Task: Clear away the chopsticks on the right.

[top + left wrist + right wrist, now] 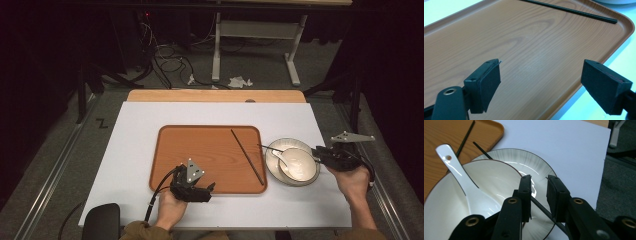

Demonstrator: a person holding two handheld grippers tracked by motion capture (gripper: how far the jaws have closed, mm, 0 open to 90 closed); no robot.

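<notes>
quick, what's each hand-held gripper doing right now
Left hand-held gripper: open, empty, over the tray.
Right hand-held gripper: jaws around a chopstick; grip cannot be told.

No readable text, label or number anywhere.

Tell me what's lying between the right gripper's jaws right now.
A thin black chopstick runs through the gap between the right gripper's jaws, above the plate, as the right gripper view shows. Whether the jaws actually pinch it is unclear.
</notes>
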